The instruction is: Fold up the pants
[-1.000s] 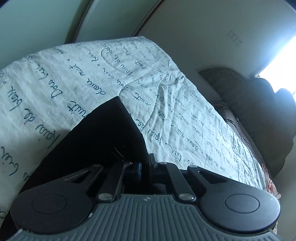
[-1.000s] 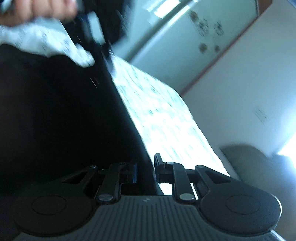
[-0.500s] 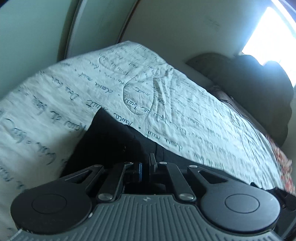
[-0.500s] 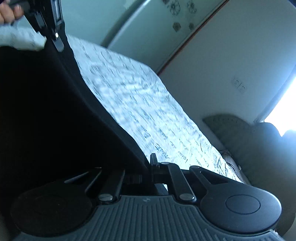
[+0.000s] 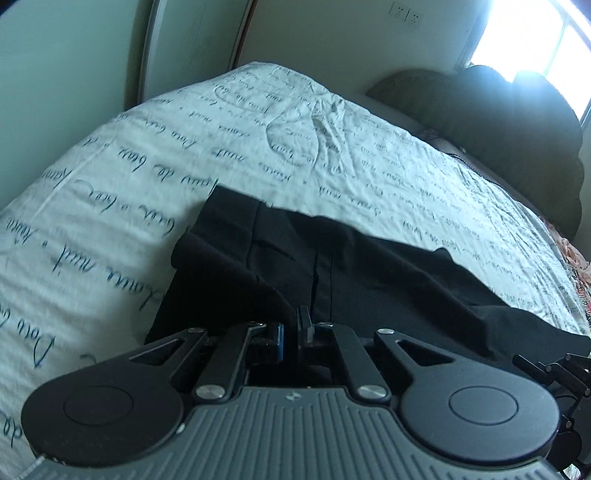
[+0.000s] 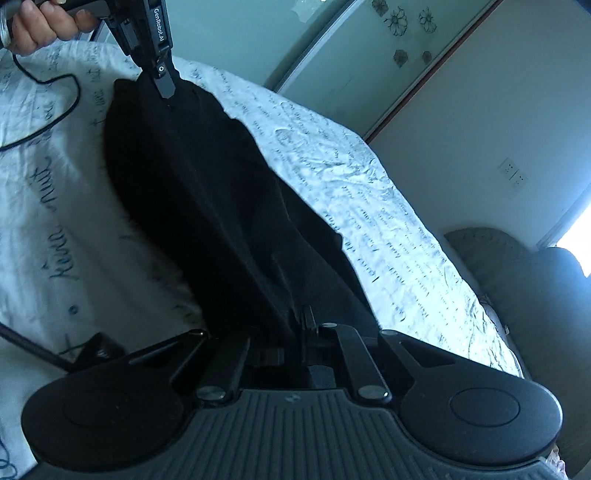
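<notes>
The black pants (image 5: pixel 332 266) lie spread across the near part of the bed (image 5: pixel 258 122), on a white quilt printed with dark script. Their cloth runs from the bed's near edge up toward its middle; folds and one seam show in the left wrist view, but the dark fabric swallows most detail and which end is waist or hem cannot be told.

The left hand-held gripper (image 5: pixel 299 328) has its jaws together, with black cloth bunched right at the tips. The same tool shows in the right wrist view (image 6: pixel 165 86), its fingertips pressed into the far corner of the pants, carried by a person's hand (image 6: pixel 40 22) that is cut off by the top-left edge of the frame. A black cable (image 6: pixel 55 110) loops over the quilt beside it.

The right hand-held gripper (image 6: pixel 301 325) is likewise closed, and cloth rises straight from between its fingers; the contact itself is lost in shadow, so it is probably clamped on the pants.

A dark padded headboard (image 5: pixel 498 125) stands at the far end of the bed, partly washed out by window glare.
</notes>
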